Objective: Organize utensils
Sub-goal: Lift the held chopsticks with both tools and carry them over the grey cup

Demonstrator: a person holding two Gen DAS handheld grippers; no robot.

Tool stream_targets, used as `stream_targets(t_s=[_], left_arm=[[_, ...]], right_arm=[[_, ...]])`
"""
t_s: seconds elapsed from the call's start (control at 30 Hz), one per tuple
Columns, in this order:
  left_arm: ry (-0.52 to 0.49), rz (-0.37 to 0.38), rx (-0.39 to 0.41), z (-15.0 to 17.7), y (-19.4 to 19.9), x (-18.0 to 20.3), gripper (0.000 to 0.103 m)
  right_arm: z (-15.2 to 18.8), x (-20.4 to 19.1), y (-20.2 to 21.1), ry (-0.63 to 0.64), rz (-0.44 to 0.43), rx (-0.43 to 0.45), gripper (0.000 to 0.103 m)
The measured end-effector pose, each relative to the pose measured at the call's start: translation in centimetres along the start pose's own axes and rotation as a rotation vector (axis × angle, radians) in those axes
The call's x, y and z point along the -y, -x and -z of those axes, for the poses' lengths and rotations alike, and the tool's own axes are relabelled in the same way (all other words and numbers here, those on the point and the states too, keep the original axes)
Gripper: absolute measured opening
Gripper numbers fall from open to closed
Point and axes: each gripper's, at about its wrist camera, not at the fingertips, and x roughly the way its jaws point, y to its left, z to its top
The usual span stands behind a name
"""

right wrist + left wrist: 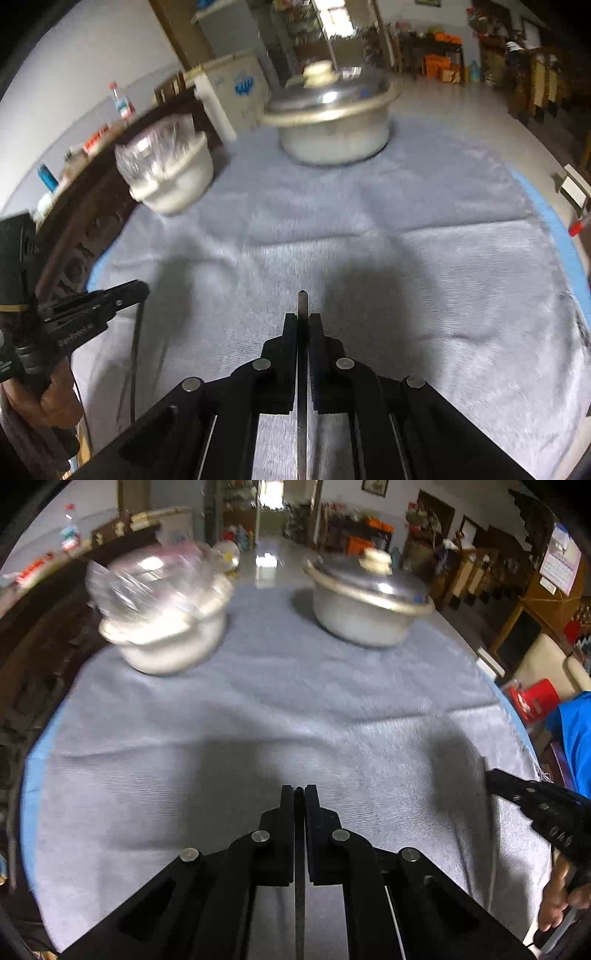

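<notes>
The left gripper (299, 794) has its jaws clamped on a thin flat metal utensil handle (300, 915), seen edge-on as a dark strip between the pads. Its long axis runs along the fingers, from the near edge of the left wrist view up to the pad tips; which utensil it is cannot be told. The right gripper (303, 321) is likewise clamped on a thin metal utensil (302, 424), whose narrow end pokes just past the fingertips and points toward the far side of the bench. In the right wrist view the left gripper's utensil hangs as a slim rod below its jaws, roughly upright, on the left. A hand (51, 402) holds that gripper's grip.

Both grippers are above a grey-blue towel (258, 709) spread over the bench, with a light blue edge (29, 797) showing beneath it at the sides. At the far left stands a white pot with clear plastic bundled on top (162, 605), blurred. At the far right stands an aluminium pot (365, 609) with its lid on, well apart from the first.

Beyond lie a glossy floor, a dark carved wooden rail on the left, cluttered shelves and a bright doorway at the back.
</notes>
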Motion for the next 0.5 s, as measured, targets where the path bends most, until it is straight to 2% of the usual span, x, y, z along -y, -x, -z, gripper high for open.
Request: stream_targets(t_s=[0.23, 0.5], left_arm=[[0.057, -0.055, 0.132, 1.5, 6.8, -2.8, 0.005], [0.143, -0.067, 0.259, 4.6, 14.3, -5.8, 0.005]], right_arm=[[1.7, 1.2, 7.8, -0.037, -0.002, 0.187, 0.006], [5.4, 0.7, 15.7, -0.078, 0.005, 0.38, 0.006]])
